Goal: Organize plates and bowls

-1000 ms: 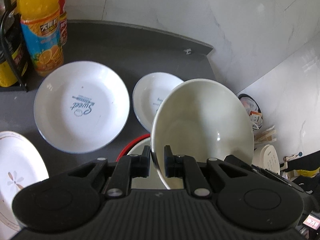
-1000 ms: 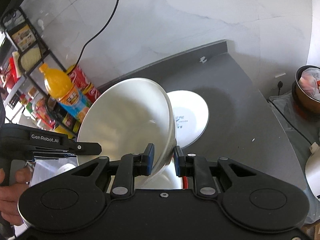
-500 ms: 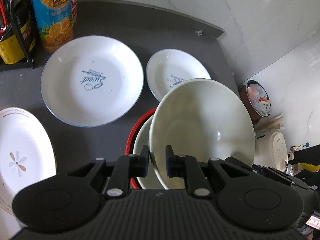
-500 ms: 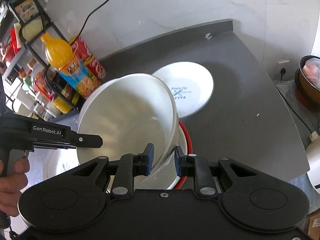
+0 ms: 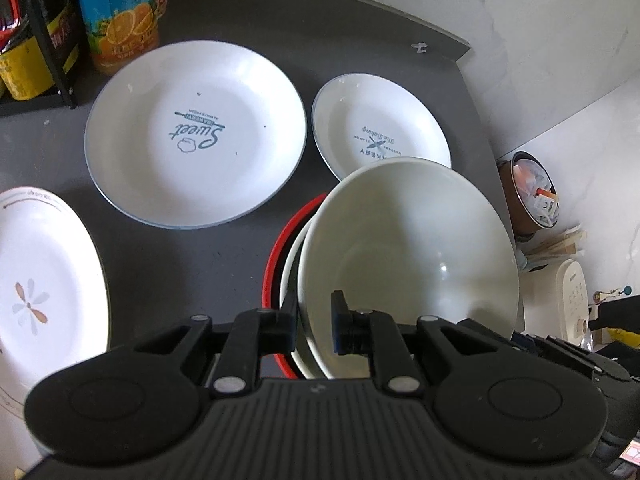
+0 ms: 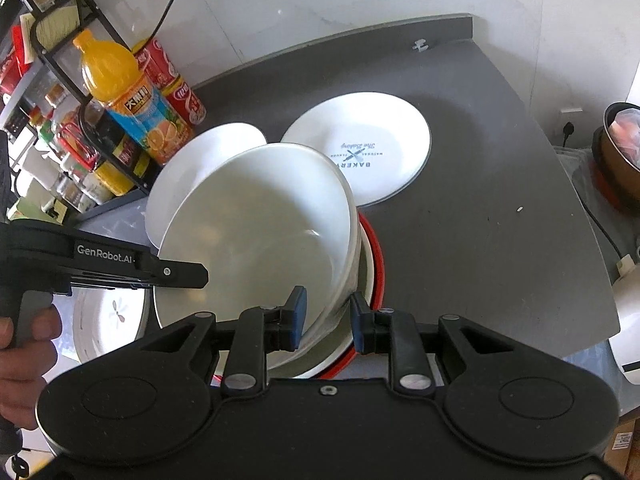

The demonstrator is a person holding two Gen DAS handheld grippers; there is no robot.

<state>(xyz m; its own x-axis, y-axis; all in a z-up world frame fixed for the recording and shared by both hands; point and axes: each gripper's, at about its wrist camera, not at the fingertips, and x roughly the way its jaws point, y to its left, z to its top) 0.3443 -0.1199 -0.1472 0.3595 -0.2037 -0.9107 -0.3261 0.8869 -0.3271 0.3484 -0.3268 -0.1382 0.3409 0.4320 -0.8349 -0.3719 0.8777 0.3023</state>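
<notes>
Nesting is under way: both the left gripper (image 5: 314, 322) and right gripper (image 6: 327, 322) pinch the white bowl's (image 5: 408, 248) rim, tilted over the red-rimmed bowl (image 5: 276, 268). At ten o'clock, three plates (image 5: 196, 132) lie unstacked.

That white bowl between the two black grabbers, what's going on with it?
A person is tidying dishes with a handheld gripper in each hand. The left gripper and the right gripper both have their jaws on the rim of the white bowl. It sits tilted over another pale bowl, which is nested in a red bowl. Three plates, a large plate, a small plate and a flowered plate, lie separately on the grey counter.
</notes>
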